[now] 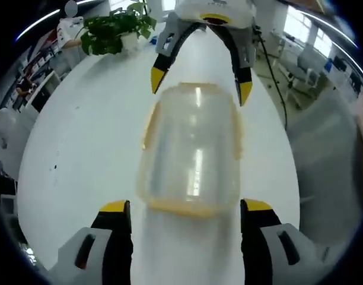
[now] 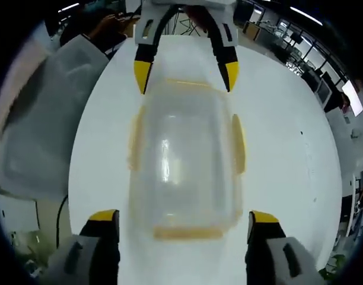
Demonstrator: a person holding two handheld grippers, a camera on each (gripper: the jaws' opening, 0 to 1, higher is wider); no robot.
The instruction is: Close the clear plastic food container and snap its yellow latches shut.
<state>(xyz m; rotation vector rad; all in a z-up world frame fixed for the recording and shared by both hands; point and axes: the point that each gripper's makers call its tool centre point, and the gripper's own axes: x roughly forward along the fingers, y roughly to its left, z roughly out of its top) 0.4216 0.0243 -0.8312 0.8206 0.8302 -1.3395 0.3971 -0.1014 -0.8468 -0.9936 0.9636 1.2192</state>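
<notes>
Left gripper [image 1: 185,206] and right gripper [image 2: 184,215] both spread wide, facing across the clear container [image 1: 192,148], touching nothing.

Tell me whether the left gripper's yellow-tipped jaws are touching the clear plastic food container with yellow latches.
Apart. In the left gripper view, the left gripper has its jaws open, with white table visible between each tip and the clear plastic food container.
</notes>
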